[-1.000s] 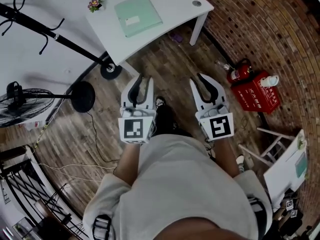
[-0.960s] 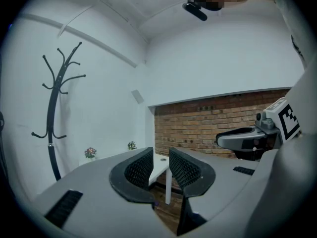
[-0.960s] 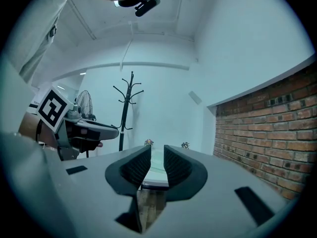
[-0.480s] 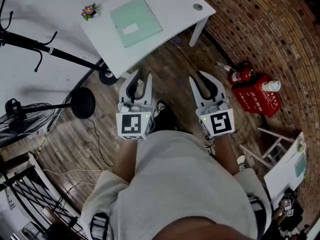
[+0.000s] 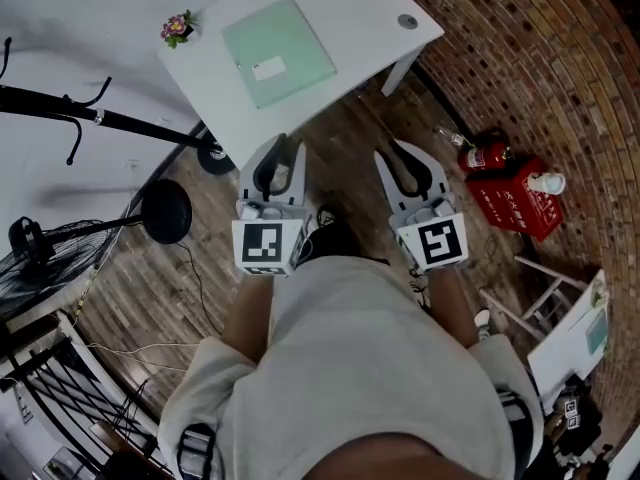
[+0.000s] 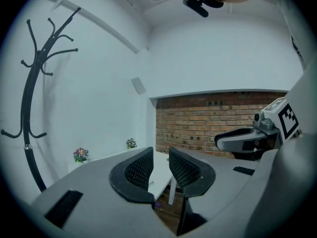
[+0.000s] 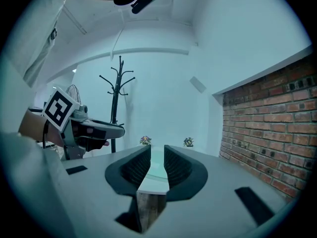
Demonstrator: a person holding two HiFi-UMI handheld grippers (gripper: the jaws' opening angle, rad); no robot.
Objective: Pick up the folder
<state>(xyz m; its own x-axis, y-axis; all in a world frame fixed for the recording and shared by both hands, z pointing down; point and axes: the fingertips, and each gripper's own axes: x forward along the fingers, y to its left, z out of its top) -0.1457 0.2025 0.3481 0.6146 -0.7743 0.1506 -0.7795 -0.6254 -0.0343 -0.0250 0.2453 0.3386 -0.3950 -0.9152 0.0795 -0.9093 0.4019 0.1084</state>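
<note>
Folder (image 5: 278,43): one, pale green, flat on the one white table (image 5: 350,8), at 11 o'clock from my grippers and well apart from them. Long axis runs roughly 11 to 5 o'clock. One white label (image 5: 268,68) sits near its 6 o'clock edge. Grippers: two. My left gripper (image 5: 283,148) and my right gripper (image 5: 395,151) each have jaws narrowly apart, nothing between.

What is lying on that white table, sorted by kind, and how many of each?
Green folder: 1
Potted flowers: 2
Grey round cap: 1
Total: 4
</note>
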